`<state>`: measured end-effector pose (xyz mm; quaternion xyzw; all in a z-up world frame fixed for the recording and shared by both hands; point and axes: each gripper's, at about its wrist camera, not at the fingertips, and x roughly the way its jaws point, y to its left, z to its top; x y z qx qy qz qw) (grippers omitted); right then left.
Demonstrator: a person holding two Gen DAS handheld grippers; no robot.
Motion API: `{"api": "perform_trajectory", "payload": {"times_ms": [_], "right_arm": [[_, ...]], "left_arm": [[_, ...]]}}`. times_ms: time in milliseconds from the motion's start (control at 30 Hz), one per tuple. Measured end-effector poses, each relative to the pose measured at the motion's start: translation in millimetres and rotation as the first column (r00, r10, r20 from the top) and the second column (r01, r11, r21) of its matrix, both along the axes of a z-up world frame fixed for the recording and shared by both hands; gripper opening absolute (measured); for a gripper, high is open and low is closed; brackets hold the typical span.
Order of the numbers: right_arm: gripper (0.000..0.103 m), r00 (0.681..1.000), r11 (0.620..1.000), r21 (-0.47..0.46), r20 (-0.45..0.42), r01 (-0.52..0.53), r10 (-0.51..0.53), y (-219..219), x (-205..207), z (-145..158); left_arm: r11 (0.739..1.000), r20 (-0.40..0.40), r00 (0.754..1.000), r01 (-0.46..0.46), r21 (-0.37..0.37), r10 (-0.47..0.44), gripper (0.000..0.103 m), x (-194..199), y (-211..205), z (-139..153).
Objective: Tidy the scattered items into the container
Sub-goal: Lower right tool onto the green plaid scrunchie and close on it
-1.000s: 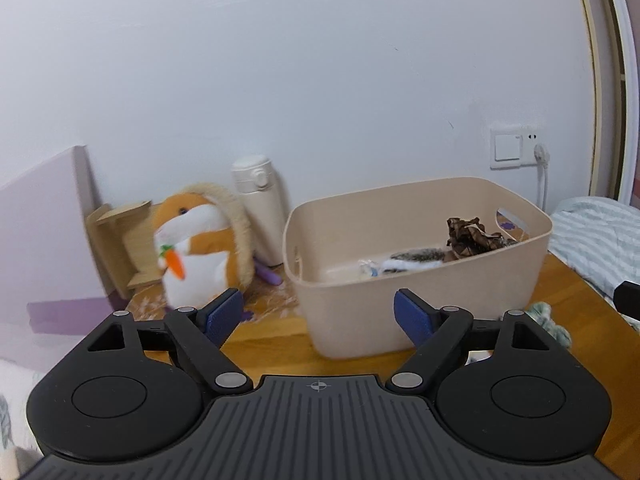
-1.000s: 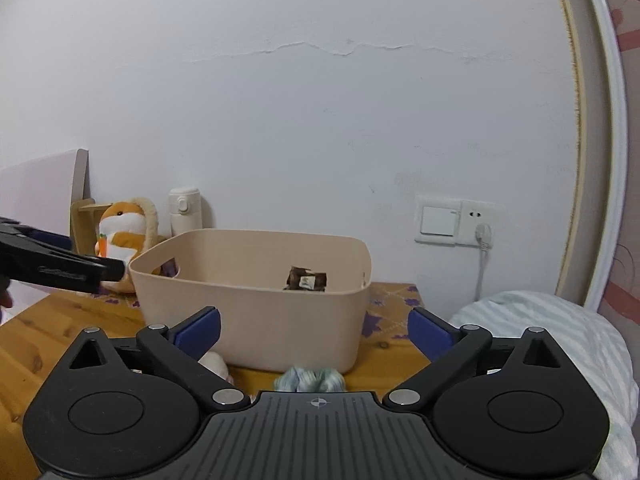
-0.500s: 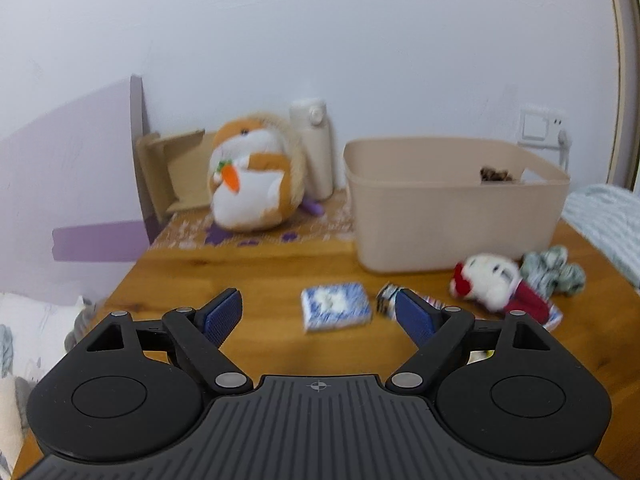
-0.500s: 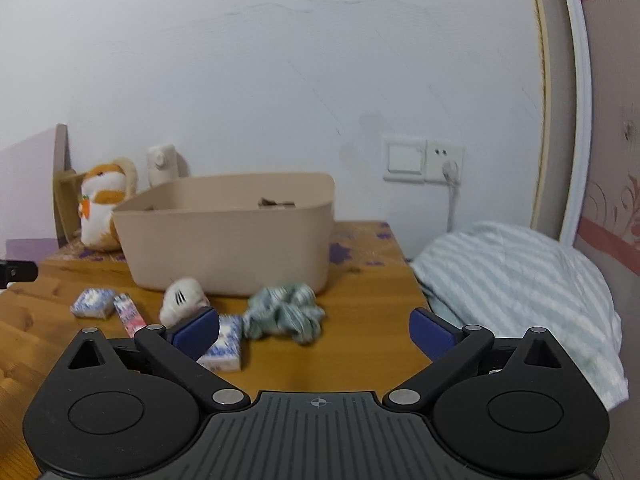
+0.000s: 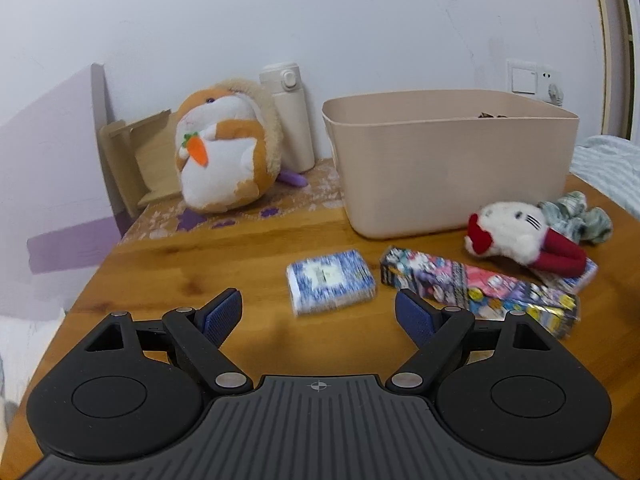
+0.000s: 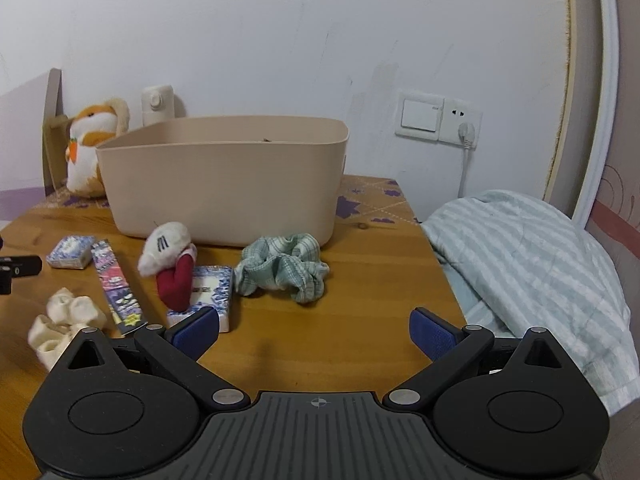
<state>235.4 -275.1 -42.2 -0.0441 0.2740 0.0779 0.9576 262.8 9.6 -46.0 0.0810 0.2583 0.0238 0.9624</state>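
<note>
- step in hand, as judged: the approach before a pick; both tools sit low over the wooden table [image 5: 168,264], and nothing is yet gripped
- left gripper [image 5: 318,316]: jaws wide apart and empty; the blue-and-white packet [image 5: 331,282] lies just beyond the gap, slightly right of its centre line, flat on the table, not touching either pad
- right gripper [image 6: 314,334]: jaws wide apart and empty; the green checked scrunchie [image 6: 282,266] lies farther out, a little left of centre; a second blue-and-white packet [image 6: 208,292] lies just beyond the left pad, under the small white plush with red legs [image 6: 170,258]
- container [image 5: 452,160]: a beige bin at the far side of the table, behind the scattered items; a dark scrap barely shows above its rim
- next move, as judged: the left tool advances until the packet sits between the pads, then closes across its short sides; the long printed wrapper [image 5: 476,290] close on the right could be caught by the right pad
</note>
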Motion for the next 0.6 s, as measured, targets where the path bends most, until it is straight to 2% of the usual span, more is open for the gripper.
{"api": "perform_trajectory", "payload": {"times_ms": [167, 333, 467, 600], "right_arm": [[0.103, 1.0, 1.0, 0.002, -0.015, -0.01, 0.01, 0, 24, -2], [0.103, 0.999, 1.0, 0.015, -0.036, -0.022, 0.023, 3, 46, -5], [0.103, 0.999, 0.999, 0.044, -0.044, -0.026, 0.028, 7, 62, -8], [0.103, 0.998, 0.999, 0.023, -0.059, -0.024, 0.025, 16, 79, -14]], "left_arm": [[0.992, -0.016, 0.994, 0.109, 0.061, -0.109, 0.085, 27, 6, -2], [0.971, -0.046, 0.971, 0.237, 0.042, -0.235, 0.085, 48, 13, -8], [0.968, -0.073, 0.967, 0.249, 0.033, -0.246, 0.085, 65, 13, -15], [0.975, -0.073, 0.974, 0.218, 0.031, -0.215, 0.085, 78, 10, -22]]}}
